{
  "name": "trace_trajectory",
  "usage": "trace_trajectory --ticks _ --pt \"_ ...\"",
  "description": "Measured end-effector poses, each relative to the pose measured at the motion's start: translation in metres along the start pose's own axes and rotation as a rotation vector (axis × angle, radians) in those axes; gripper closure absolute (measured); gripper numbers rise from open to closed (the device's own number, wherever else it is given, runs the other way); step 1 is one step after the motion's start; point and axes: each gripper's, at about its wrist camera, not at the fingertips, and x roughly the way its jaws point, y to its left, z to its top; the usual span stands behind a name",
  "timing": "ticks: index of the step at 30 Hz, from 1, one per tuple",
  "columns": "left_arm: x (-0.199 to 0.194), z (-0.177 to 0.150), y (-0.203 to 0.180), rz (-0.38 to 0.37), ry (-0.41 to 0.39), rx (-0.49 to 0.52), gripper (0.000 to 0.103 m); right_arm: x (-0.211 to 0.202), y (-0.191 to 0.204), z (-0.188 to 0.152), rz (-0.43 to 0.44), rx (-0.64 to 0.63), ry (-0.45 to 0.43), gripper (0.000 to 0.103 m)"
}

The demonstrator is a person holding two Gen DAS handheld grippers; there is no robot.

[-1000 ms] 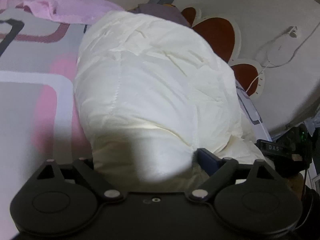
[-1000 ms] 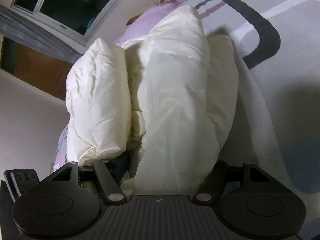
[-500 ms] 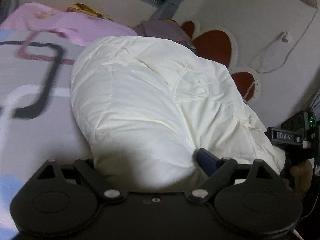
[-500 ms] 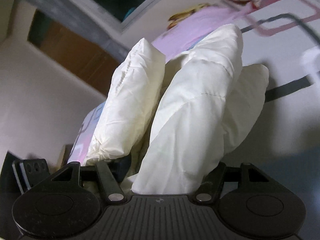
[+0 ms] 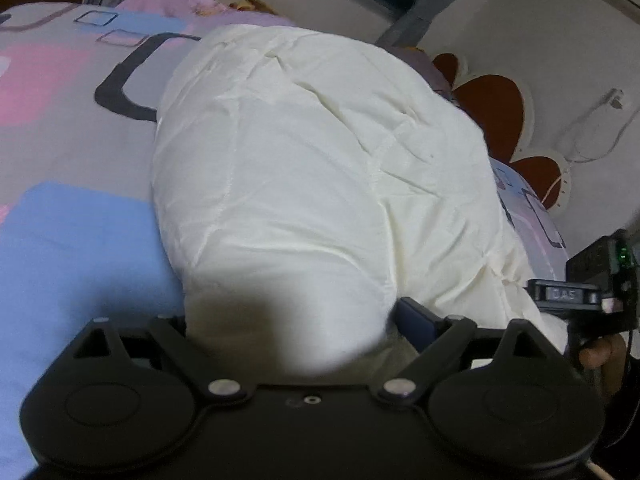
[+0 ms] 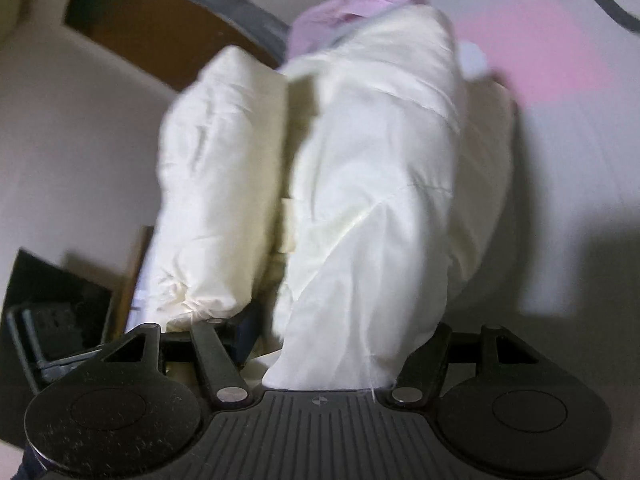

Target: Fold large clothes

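A bulky cream padded jacket (image 5: 320,168) fills the left wrist view, bunched over the patterned bed sheet (image 5: 60,128). My left gripper (image 5: 296,332) is shut on a thick fold of it; the blue right finger pad (image 5: 416,322) shows beside the fabric, the other finger is hidden. In the right wrist view the same jacket (image 6: 376,200) hangs in two puffy folds. My right gripper (image 6: 332,344) is shut on the nearer fold, its fingertips buried in fabric. The right gripper also shows in the left wrist view (image 5: 580,292).
A pink blanket (image 5: 180,4) lies at the head of the bed. A headboard with red petal shapes (image 5: 496,108) and a white cable (image 5: 596,120) on the wall are at the right. A dark curtain and brown wall panel (image 6: 152,32) are behind.
Both grippers have lifted and swung the jacket, still held. The left view now shows more of the blue and pink sheet; the right view has tilted up toward the wall.
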Motion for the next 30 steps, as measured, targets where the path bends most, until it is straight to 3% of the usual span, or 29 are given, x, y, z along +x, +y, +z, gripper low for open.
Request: trace_trajectory --ticks 4,7,11,14,15,16,17,20,25,27,29,30 --pt "0.007 0.001 -0.002 -0.001 0.004 0.033 0.003 -0.008 -0.012 -0.01 -0.009 0.037 -0.015 0.039" --pt "-0.002 0.008 0.001 0.012 0.007 0.049 0.003 -0.035 -0.009 -0.013 -0.067 0.036 -0.087 0.039" --pt "-0.045 0.008 0.002 0.09 -0.085 0.079 0.009 -0.097 0.013 -0.017 -0.194 -0.099 -0.236 0.039" --pt "-0.067 0.019 0.0 0.09 -0.169 0.088 0.016 -0.108 0.057 -0.007 -0.196 -0.241 -0.308 0.039" --pt "-0.065 0.029 -0.003 0.074 -0.181 0.106 0.022 -0.104 0.073 -0.001 -0.197 -0.288 -0.31 0.042" --pt "-0.061 0.039 -0.007 0.071 -0.18 0.127 0.027 -0.094 0.091 0.008 -0.205 -0.348 -0.297 0.058" --pt "-0.055 0.049 -0.012 0.074 -0.182 0.147 0.027 -0.076 0.109 0.019 -0.232 -0.392 -0.289 0.067" --pt "-0.035 0.076 -0.025 0.08 -0.195 0.181 0.031 -0.024 0.135 0.035 -0.284 -0.462 -0.253 0.068" --pt "-0.009 0.112 -0.029 0.079 -0.219 0.159 0.031 0.019 0.131 0.056 -0.412 -0.5 -0.177 0.068" --pt "0.015 0.115 -0.028 0.082 -0.148 0.156 0.032 0.039 0.107 0.06 -0.477 -0.489 -0.127 0.068" --pt "0.042 0.109 -0.023 0.073 -0.061 0.16 0.032 0.055 0.088 0.06 -0.493 -0.477 -0.091 0.068" --pt "0.05 0.105 -0.021 0.068 -0.058 0.171 0.032 0.058 0.076 0.056 -0.49 -0.466 -0.086 0.068"
